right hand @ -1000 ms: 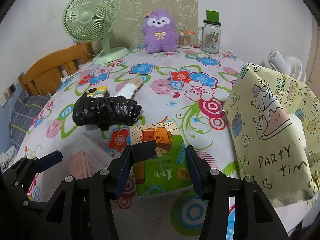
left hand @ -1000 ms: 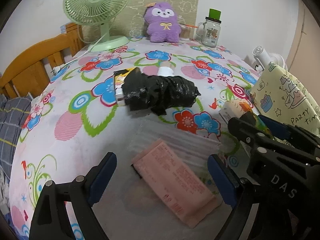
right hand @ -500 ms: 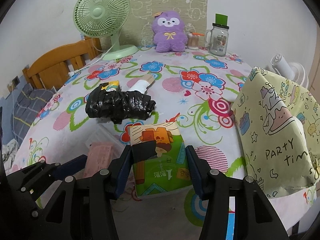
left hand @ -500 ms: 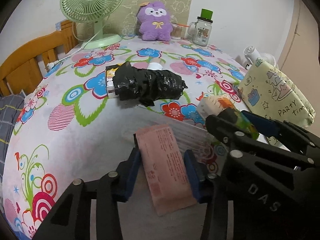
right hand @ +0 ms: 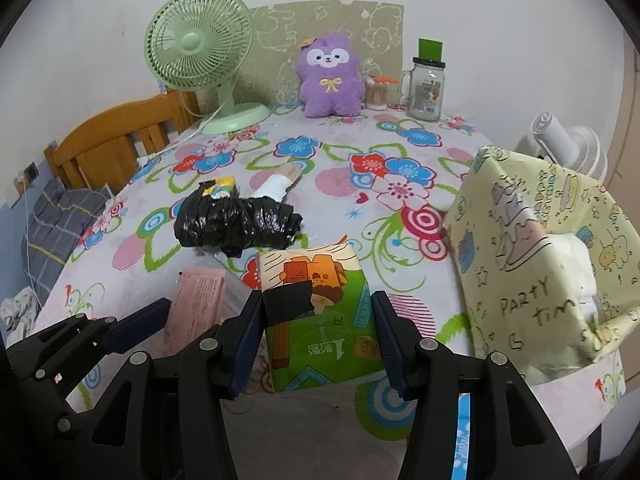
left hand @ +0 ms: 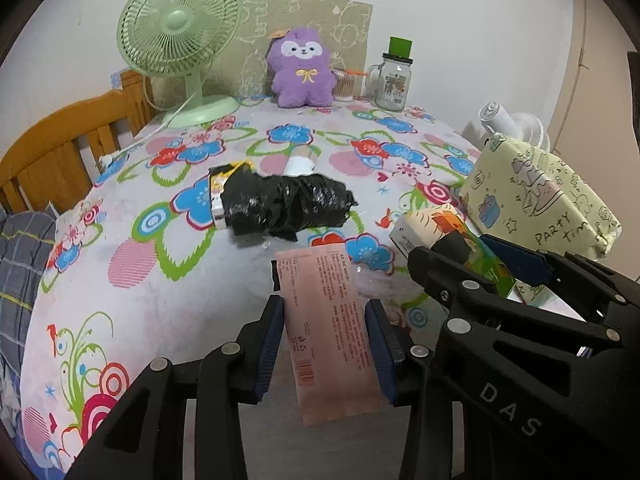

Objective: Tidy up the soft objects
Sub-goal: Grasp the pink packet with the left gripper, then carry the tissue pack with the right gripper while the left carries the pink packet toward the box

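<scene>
Both tongs are pinching something: the left gripper is clamped on a pink packet, and the right gripper is clamped on a green tissue pack, the two held side by side over the near edge of the floral tablecloth. Beyond them, mid-table, lies a black plastic bundle. On the right stands a yellow party bag. At the far side sit a purple plush toy, a green fan and a glass jar.

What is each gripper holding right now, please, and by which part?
The left gripper clamps the pink packet across its long sides; the right gripper clamps the green tissue pack by its sides.
</scene>
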A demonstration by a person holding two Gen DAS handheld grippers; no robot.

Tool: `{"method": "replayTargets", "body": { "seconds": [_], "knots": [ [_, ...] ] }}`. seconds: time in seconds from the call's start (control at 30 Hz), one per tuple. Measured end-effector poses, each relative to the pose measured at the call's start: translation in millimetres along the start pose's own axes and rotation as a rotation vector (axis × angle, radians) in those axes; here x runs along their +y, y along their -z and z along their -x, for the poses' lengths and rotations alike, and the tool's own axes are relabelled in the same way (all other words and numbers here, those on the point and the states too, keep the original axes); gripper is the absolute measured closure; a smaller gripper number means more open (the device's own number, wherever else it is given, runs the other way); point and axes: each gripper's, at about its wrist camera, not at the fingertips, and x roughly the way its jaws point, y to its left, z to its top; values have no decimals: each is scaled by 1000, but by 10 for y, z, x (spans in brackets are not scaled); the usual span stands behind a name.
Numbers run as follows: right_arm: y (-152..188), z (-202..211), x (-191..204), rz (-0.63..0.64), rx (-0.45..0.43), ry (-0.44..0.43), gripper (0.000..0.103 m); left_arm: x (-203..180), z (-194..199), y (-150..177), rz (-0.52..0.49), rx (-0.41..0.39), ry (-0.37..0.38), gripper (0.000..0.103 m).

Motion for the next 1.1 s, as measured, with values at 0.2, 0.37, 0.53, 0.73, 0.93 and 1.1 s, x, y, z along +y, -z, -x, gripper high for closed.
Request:
{"method": "replayTargets", "body": {
  "seconds": [0.2, 0.37, 0.53, 0.73, 0.93, 1.1],
  "knots": [
    [-40, 128, -66, -12, -27, 1, 46, -90, 101, -55, -15, -26, -3, 61],
    [-70, 221, -112, -18, -44, -1, 46, -155, 185, -94, -24, -44, 0, 61],
    [-118, 326, -156, -25, -64, 2, 46, -223, 275, -144, -33, -63, 2, 61],
    [-174, 438, -212, -31, -83, 4, 46, -299, 367, -223, -46, -82, -5, 60],
    [-243, 553, -254, -32, -102, 3, 46, -387, 449, -310, -63, -102, -2, 60],
    [-307, 638, -292, -36, -120, 3, 46, -456, 514, -386, -77, -120, 3, 60]
  ]
}}
